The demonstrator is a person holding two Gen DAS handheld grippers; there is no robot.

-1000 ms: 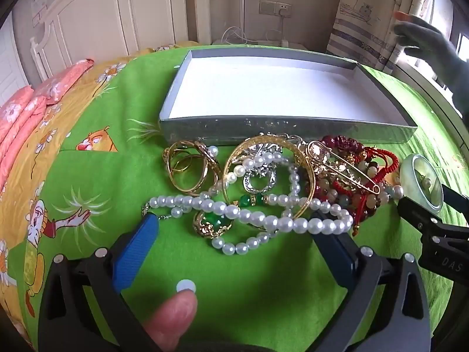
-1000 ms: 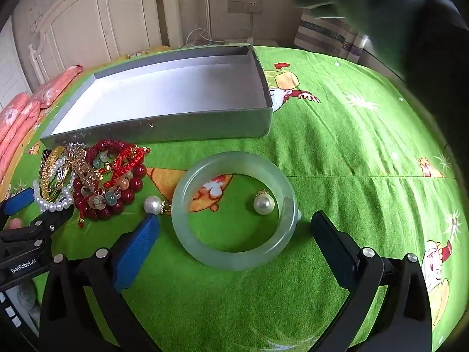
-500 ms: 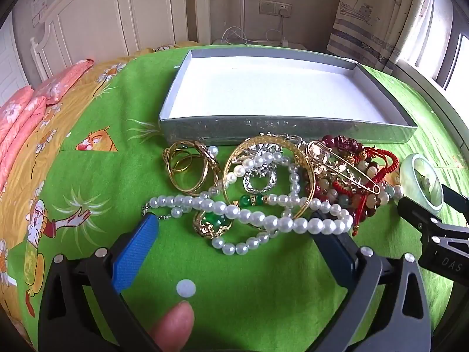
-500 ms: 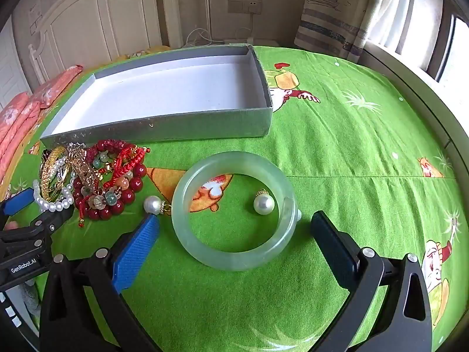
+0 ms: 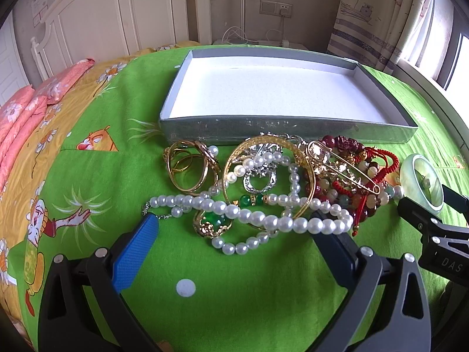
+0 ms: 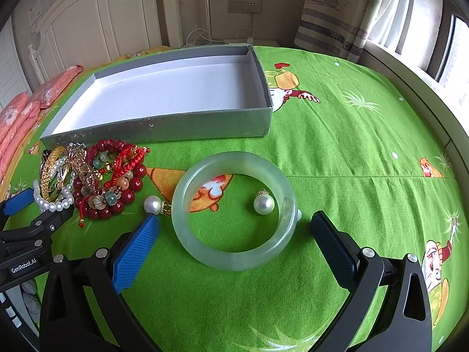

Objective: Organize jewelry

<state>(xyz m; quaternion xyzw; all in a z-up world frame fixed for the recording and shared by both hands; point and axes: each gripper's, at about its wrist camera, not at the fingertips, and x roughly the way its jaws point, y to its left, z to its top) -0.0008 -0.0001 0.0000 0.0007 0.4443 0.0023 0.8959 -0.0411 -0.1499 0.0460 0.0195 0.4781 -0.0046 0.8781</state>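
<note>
Left gripper (image 5: 234,231), jaws spread: a pearl necklace (image 5: 275,220) lies between the fingertips, with gold rings (image 5: 187,170) and red beads (image 5: 351,173) beyond. Right gripper (image 6: 234,231), jaws spread: a jade bangle (image 6: 234,209) lies between them, ringing a pearl (image 6: 263,204). Farthest, the grey box (image 6: 164,126).

Black left claw (image 5: 237,236), blue pad, silver screws, "GenRobot.AI" lettering

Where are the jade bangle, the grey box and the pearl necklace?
jade bangle (image 6: 234,259): right wrist view, near rim.
grey box (image 6: 164,127): right wrist view, front wall.
pearl necklace (image 5: 275,222): left wrist view, front strand.
</note>
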